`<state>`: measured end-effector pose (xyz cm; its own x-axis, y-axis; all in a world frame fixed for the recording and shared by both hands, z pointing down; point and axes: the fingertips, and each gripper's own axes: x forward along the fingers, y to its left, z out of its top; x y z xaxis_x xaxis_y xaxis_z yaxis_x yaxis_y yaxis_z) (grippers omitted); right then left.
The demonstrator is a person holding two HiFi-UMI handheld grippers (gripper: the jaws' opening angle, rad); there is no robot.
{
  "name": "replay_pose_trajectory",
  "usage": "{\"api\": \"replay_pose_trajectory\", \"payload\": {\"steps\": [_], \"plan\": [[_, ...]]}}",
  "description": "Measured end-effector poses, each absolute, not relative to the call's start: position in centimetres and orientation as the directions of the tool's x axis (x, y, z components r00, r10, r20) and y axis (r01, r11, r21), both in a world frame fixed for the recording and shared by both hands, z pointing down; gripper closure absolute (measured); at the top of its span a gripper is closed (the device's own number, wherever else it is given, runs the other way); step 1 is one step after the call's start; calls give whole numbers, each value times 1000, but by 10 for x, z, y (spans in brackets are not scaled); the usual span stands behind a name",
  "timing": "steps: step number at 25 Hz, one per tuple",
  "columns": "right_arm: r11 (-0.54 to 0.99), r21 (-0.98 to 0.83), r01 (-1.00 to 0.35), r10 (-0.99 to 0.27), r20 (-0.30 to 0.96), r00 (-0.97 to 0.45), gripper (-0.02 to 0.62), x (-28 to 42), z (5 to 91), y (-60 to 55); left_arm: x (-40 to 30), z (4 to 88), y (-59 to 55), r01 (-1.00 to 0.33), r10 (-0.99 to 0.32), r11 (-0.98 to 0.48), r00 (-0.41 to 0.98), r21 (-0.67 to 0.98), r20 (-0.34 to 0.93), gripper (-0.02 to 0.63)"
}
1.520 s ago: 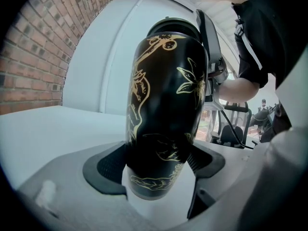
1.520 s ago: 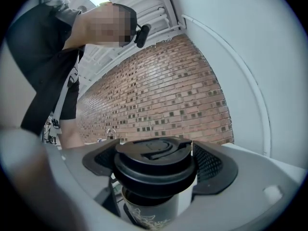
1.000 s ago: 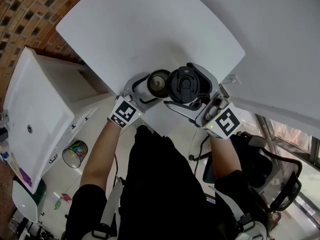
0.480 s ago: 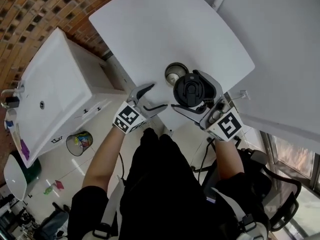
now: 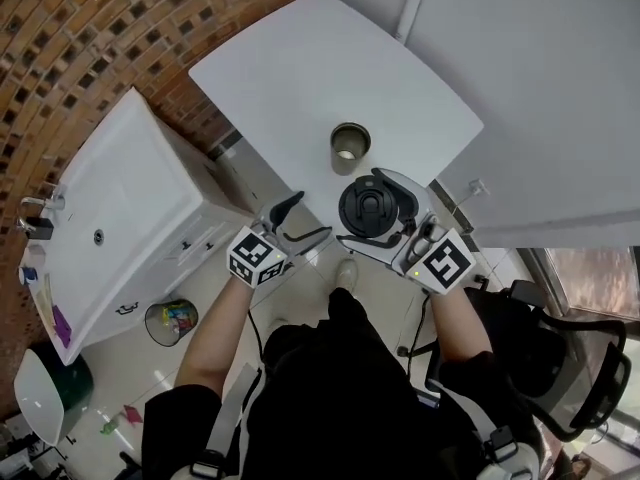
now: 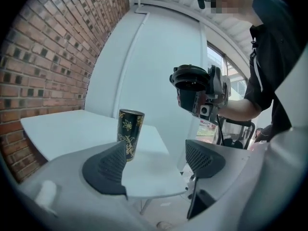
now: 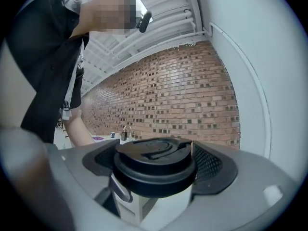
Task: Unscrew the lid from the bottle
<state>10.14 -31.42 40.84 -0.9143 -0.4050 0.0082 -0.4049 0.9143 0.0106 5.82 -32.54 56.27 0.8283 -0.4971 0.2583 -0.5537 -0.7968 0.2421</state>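
In the right gripper (image 7: 155, 163), textured jaws clamp a round lid (image 7: 154, 152).

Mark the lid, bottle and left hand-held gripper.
lid (image 5: 369, 206), head view, centre of its top.
bottle (image 6: 130, 131), left gripper view, patterned side wall.
left hand-held gripper (image 6: 156, 153), left gripper view, midway between open jaws.

Bottle (image 5: 349, 146) upright on surface (image 5: 300, 78), upper centre of frame. Lid (image 5: 371, 206) just below it in frame, between fingers of right gripper (image 5: 362, 208). Left gripper (image 5: 310, 216) left of lid, at surface's near edge.
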Motion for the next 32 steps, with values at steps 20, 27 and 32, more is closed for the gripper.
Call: {"api": "replay_pose_trajectory", "payload": {"steps": [20, 27, 32], "plan": [[847, 62, -528, -529, -11, -849, 123, -75, 363, -105, -128, 486, -137, -455, -435, -886, 882, 87, 182, 604], [806, 68, -588, -588, -10, -808, 123, -65, 351, -68, -135, 465, -100, -422, -412, -905, 900, 51, 145, 604], [771, 65, -634, -632, -48, -773, 123, -40, 334, -45, -146, 450, -83, -414, -401, -905, 907, 95, 129, 604]]}}
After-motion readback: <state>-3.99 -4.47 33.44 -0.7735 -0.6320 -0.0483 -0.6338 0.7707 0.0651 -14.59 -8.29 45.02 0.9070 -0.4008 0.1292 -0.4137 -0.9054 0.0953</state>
